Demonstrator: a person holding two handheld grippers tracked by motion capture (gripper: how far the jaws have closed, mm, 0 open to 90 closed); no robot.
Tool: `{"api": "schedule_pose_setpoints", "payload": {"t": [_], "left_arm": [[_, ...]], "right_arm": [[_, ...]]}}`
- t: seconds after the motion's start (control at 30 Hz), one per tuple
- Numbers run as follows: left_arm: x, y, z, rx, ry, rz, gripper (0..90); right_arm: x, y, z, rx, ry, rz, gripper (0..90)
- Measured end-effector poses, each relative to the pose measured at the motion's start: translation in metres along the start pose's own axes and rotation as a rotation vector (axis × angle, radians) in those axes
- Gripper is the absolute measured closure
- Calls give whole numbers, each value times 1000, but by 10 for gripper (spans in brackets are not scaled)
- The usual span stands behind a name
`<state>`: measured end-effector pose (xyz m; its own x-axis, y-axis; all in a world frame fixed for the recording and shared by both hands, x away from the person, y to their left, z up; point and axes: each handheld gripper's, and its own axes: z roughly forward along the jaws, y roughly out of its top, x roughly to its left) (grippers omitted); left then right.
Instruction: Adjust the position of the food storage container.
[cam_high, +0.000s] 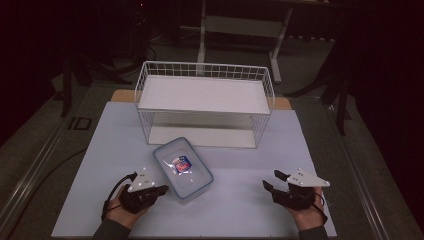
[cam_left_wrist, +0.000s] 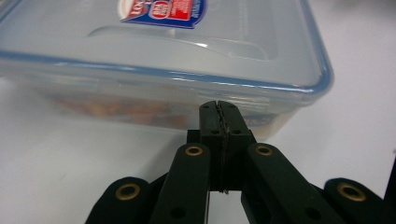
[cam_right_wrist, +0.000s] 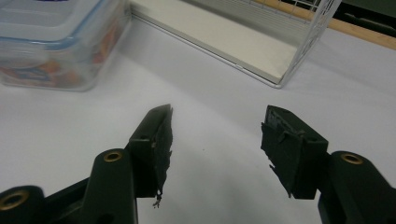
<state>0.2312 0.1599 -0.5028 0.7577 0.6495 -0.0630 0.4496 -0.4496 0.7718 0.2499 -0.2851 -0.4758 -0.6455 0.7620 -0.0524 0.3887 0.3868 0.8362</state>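
While the left gripper (cam_left_wrist: 219, 109) is pressed shut against the container (cam_left_wrist: 159, 60) wall at frame centre, the right gripper (cam_right_wrist: 217, 135) is held apart, empty.

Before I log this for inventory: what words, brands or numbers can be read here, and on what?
Sticker on the clear container's lid: white letters that look like "LO" at the cut-off edge; the rest is too blurred to read.
Printed packets inside the container: colours show, no legible text.
Wire rack: none.
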Motion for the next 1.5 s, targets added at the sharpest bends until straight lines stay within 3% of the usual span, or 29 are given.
{"api": "schedule_pose_setpoints", "payload": {"t": [0.2,0.3,0.6,0.8,0.93,1.1,1.33,1.37,1.5], "left_arm": [[-14,17,22,2,-31,33,900],[-23,27,34,0,-23,65,900],[-39,52,68,0,-28,90,899],[-42,62,81,2,-34,87,899],[-43,63,81,5,-23,95,899],[-35,61,65,-38,-12,63,898],[-9,53,39,-74,46,13,897],[1,50,32,-84,67,-15,897],[22,45,21,-91,120,-49,897]], "right_arm": [[1,0,1,1,6,-6,429],[0,0,0,0,6,-5,430],[0,-1,0,1,10,-4,433],[1,-1,1,2,12,-3,433],[1,-1,1,2,12,-2,433],[0,-2,1,3,10,1,433],[1,-2,1,3,11,0,433],[1,-2,2,4,12,3,433],[0,0,4,-16,36,36,436]]}}
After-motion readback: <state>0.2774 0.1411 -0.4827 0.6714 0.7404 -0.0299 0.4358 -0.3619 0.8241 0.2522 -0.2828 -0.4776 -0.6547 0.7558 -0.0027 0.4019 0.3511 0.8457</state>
